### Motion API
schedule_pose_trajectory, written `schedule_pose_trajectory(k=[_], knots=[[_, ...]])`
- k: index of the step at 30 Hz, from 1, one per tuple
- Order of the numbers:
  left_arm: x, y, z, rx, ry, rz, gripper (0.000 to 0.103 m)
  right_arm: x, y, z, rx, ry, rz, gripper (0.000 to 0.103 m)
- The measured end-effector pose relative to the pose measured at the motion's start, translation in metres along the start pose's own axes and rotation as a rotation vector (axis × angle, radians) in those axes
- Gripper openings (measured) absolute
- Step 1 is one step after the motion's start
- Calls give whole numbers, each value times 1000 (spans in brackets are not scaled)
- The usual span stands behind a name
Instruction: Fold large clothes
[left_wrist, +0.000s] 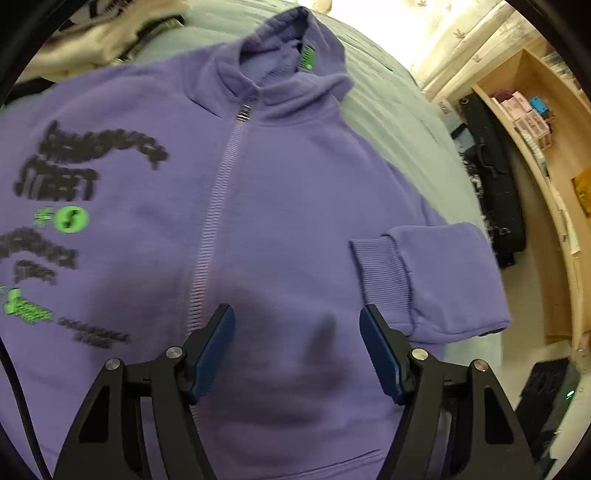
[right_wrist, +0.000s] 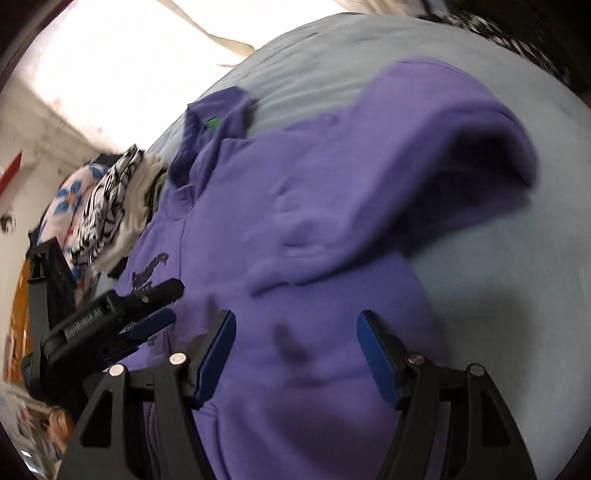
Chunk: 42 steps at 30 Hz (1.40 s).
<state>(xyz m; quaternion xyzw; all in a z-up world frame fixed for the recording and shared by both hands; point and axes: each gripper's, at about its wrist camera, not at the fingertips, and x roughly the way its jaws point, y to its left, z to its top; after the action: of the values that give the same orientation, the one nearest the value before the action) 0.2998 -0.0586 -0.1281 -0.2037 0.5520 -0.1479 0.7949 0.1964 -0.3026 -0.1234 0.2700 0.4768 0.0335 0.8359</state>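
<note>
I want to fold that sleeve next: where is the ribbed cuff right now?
In the left wrist view, the ribbed cuff lies on the hoodie front, right of the zipper, just beyond the open left gripper.

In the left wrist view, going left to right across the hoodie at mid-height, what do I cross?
Black and green print → zipper → plain purple front panel → folded-in sleeve cuff → bed cover → wooden shelf.

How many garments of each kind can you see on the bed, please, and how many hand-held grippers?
Purple zip hoodie: 1
Other garments, piled beside it: several, too bunched to count
Hand-held grippers: 2, left hand-held gripper and right hand-held gripper, both open
Total countable: 3
</note>
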Motion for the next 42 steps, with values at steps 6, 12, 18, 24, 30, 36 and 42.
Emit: schedule_pose_trajectory(k=[6, 12, 18, 24, 30, 36, 42], knots=[[23, -23, -2, 57, 56, -55, 69, -14, -17, -13, 4, -15, -18, 68], [43, -39, 3, 60, 92, -103, 69, -15, -19, -22, -26, -37, -37, 68], [63, -42, 8, -5, 149, -210, 68, -10, -21, -30, -47, -60, -57, 68], [70, -53, 7, 1, 140, -166, 66, -8, -22, -33, -65, -72, -66, 69], [79, -88, 1, 110, 159, -81, 8, -7, -24, -35, -64, -75, -65, 69], [6, -117, 21, 296, -100, 44, 7, -6, -24, -35, -74, -79, -68, 69], [-89, -83, 55, 323, -346, 147, 7, -4, -23, -35, -86, -84, -79, 69]])
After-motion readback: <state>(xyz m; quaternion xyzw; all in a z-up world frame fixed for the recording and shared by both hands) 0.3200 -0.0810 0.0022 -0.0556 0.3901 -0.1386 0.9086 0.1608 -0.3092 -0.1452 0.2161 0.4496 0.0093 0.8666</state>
